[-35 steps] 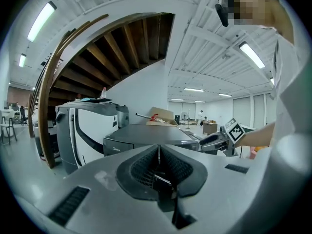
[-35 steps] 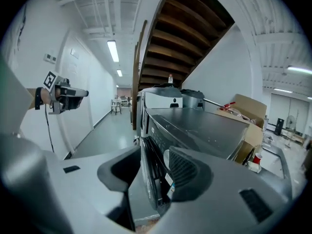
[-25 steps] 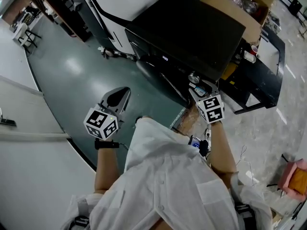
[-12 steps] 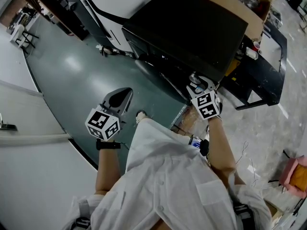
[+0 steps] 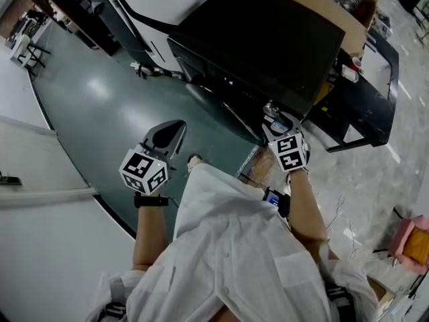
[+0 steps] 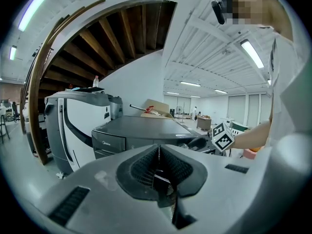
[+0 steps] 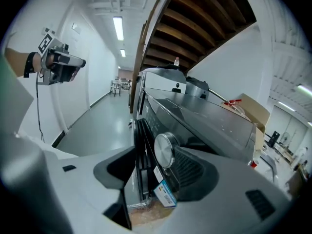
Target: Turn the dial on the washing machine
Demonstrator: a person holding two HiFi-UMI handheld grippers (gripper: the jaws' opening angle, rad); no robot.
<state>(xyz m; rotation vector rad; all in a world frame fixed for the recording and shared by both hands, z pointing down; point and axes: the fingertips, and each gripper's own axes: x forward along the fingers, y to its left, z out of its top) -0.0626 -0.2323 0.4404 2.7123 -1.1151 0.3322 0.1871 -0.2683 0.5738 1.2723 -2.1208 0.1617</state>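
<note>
At the person's right, close in, the right gripper (image 7: 152,164) is held level with the control panel of the dark washing machine (image 5: 268,39). Its jaws are spread apart, one on each side of the round silver dial (image 7: 165,150). The dial stands out from the panel near the machine's front corner, above the door. It lies right against the right-hand jaw, touching it or nearly so, while the other jaw stands clear with a gap. Nothing is clamped. The straddling pose looks like the set-up for a grip: the jaws need to close squarely on the dial's rim before any twist will carry.

Just below the dial, a small blue and white label (image 7: 165,195) hangs on the door's edge, out of the jaws' line.

On the other side, the left gripper (image 6: 158,156) has its jaws pressed together on nothing. It hovers over the green floor (image 5: 114,106), well apart from the machine. It appears parked there so that the one-handed turn has room.

Farther off, a white machine (image 5: 167,5) stands beside the washer, and an open cardboard box (image 5: 332,9) sits behind its top.
</note>
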